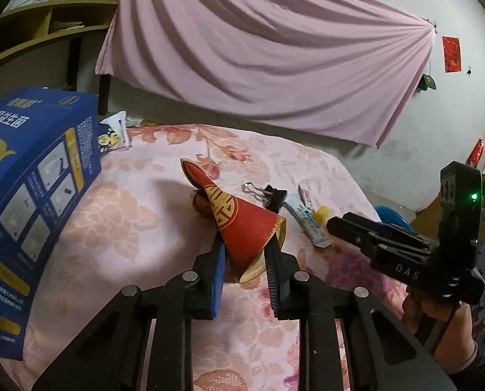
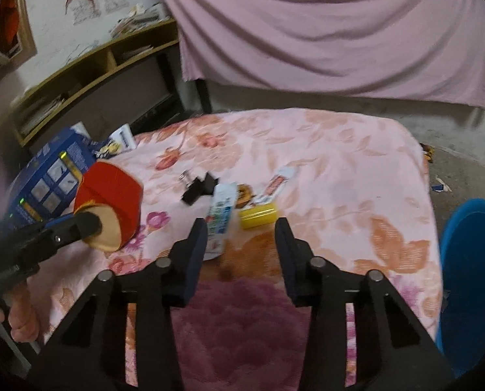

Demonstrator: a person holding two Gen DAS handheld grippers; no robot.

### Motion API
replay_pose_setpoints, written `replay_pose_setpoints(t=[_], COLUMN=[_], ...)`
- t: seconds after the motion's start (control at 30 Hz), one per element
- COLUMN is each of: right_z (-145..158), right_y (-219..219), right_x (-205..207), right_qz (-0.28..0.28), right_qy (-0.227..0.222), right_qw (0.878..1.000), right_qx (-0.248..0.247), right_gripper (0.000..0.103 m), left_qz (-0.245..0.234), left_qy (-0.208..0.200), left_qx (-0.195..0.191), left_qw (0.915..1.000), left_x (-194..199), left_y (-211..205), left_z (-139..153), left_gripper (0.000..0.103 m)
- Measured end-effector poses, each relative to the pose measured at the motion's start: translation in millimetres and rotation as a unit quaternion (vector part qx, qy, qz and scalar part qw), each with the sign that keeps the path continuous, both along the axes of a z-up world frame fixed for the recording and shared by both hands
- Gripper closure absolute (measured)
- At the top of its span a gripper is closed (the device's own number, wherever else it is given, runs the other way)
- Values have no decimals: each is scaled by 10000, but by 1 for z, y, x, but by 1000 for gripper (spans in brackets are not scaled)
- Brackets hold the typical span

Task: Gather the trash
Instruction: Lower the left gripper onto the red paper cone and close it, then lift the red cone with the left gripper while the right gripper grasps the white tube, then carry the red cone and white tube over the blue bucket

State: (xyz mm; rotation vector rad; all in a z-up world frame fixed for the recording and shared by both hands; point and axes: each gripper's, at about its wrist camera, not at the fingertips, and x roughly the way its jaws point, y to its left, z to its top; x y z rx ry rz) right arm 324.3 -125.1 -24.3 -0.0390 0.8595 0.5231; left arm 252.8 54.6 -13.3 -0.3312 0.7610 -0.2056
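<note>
My left gripper [image 1: 246,244] is shut on a red and gold paper wrapper [image 1: 239,220] and holds it above the floral cloth; the wrapper also shows in the right wrist view [image 2: 112,195]. My right gripper [image 2: 241,228] is open and empty, hovering just before a yellow cap [image 2: 258,216] and a white and blue tube [image 2: 221,215]. A black binder clip [image 2: 198,189] and a small white wrapper [image 2: 276,184] lie beyond. In the left wrist view the clip [image 1: 271,195], tube [image 1: 307,218] and right gripper [image 1: 337,224] show at right.
A blue box [image 1: 30,195] stands at the left edge of the cloth-covered table [image 2: 340,150]. A blue bin [image 2: 474,280] sits on the floor at right. A pink sheet [image 1: 258,49] hangs behind, with wooden shelves [image 2: 89,75] at left.
</note>
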Motion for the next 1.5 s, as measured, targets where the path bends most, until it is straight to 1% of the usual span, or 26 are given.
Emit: replay_pose_setpoints(t=[0.13,0.2,0.33,0.5,0.63,0.67,0.83,1.07,1.2,1.3,1.4,1.5], right_z=[-8,-11,-13,-11,-7,-6,3,12,21,32,45,58], right_y=[15,19,22,23,26,26,19,16,13,5,-6,-19], right_x=[1,2,2,0,-4,-6,-14,-21,-30,-43,-58,-77], right_qz=[211,262,278,309,347,344,234,178,105,-4,-108,-338], right_qy=[139,200,197,132,-46,-104,-392,-652,-1019,-1461,-1949,-2558], right_qw=[9995,9990,9986,9984,9981,9980,9983,9973,9945,9893,9805,9654], right_qx=[-213,-317,-414,-464,-514,-523,-364,-299,-233,-36,235,367], right_gripper=[38,42,55,56,56,72,72,73,73,73,73,73], left_qz=[27,24,19,5,-12,-13,8,48,139,202,246,198], left_qy=[-9,-9,3,-17,-120,-177,-580,-946,-1219,-1459,-1742,-2024], left_qx=[17,64,96,123,222,260,466,710,849,1025,1214,1338], left_qw=[10000,10000,10000,9999,9997,9995,9972,9930,9888,9838,9769,9699], left_x=[-1,-1,1,1,-1,-2,-14,-24,-34,-41,-48,-50], left_y=[0,-2,-5,-5,-9,-10,-16,-22,-24,-31,-38,-50], left_z=[-1,-1,-3,-5,-4,-2,5,11,15,19,24,35], left_gripper=[84,84,84,85,86,86,86,86,86,86,86,86])
